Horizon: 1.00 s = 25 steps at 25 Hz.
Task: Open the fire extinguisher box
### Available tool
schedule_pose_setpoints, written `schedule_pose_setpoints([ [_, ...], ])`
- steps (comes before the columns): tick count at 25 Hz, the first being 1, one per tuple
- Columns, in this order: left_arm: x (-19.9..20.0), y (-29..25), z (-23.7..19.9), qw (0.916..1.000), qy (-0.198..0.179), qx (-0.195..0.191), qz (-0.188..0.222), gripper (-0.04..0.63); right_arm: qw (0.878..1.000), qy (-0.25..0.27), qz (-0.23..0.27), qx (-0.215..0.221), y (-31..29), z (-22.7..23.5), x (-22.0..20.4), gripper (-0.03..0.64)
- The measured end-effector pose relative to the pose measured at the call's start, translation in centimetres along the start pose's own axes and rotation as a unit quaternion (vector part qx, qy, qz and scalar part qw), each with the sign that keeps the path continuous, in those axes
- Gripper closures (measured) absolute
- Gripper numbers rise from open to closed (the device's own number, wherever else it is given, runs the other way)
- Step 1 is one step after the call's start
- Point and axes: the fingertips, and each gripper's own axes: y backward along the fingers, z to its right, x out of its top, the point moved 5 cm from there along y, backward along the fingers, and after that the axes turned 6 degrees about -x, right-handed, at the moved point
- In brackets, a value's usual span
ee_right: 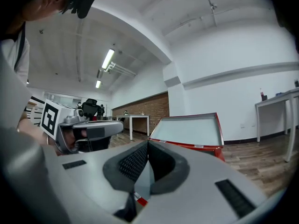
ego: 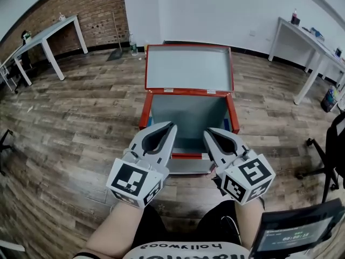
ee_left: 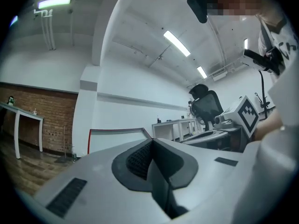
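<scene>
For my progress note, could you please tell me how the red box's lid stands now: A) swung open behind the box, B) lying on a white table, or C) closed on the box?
A: the lid is hinged back behind the box, whose grey inside shows.

Red fire extinguisher box (ego: 188,109) on floor, lid (ego: 188,69) open.

Fire extinguisher box (ego: 144,115): red shell, pale grey-blue inside; lid (ego: 188,68) same, red rim.
Left gripper (ego: 171,126), right gripper (ego: 208,131): light grey; pads (ee_left: 138,160) dark grey, ribbed.
Cubes (ego: 135,183): white, black square markers.
Floor (ego: 70,123): brown wood planks.
Brick wall (ego: 81,4): red-brown.
</scene>
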Motion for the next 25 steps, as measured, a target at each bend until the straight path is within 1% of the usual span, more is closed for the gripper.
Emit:
schedule_pose_setpoints([
  [2, 1.0, -0.3, -0.2, 1.0, -0.008, 0.0, -0.003, 0.589, 1.0, -0.006, 0.007, 0.003, 0.1, 0.1, 1.1, 0.607],
  [4, 2.2, -0.8, -0.4, 0.9998, -0.012, -0.003, -0.016, 0.589, 1.0, -0.03, 0.004, 0.007, 0.3, 0.3, 2.3, 0.607],
  [7, 4.8, -1.5, -0.5, 0.9996, 0.0, -0.018, -0.023, 0.589, 0.998, -0.067, -0.008, 0.011, 0.8, 0.5, 4.7, 0.607],
  [10, 8.1, -2.0, -0.6, 0.9993, 0.01, -0.026, -0.025, 0.589, 0.998, -0.063, -0.023, 0.009, 1.1, 0.4, 7.8, 0.607],
  [13, 12.5, -2.2, 0.0, 0.9988, 0.023, -0.042, -0.011, 0.589, 0.998, -0.056, -0.04, 0.017, 1.6, -0.4, 11.5, 0.607],
  [17, 19.7, -2.1, 0.8, 0.997, 0.034, -0.066, -0.019, 0.589, 0.998, -0.028, -0.053, 0.034, 2.7, -1.8, 18.7, 0.607],
  [19, 23.6, -1.9, 0.6, 0.9965, 0.046, -0.066, -0.024, 0.589, 0.997, -0.019, -0.057, 0.042, 3.3, -2.3, 22.8, 0.607],
  [22, 29.2, -1.4, 0.1, 0.9952, 0.07, -0.064, -0.026, 0.589, 0.997, -0.023, -0.061, 0.052, 4.4, -2.9, 28.5, 0.607],
  [25, 34.4, -0.6, -0.2, 0.9944, 0.079, -0.064, -0.03, 0.589, 0.996, -0.026, -0.061, 0.059, 5.5, -3.9, 33.4, 0.607],
])
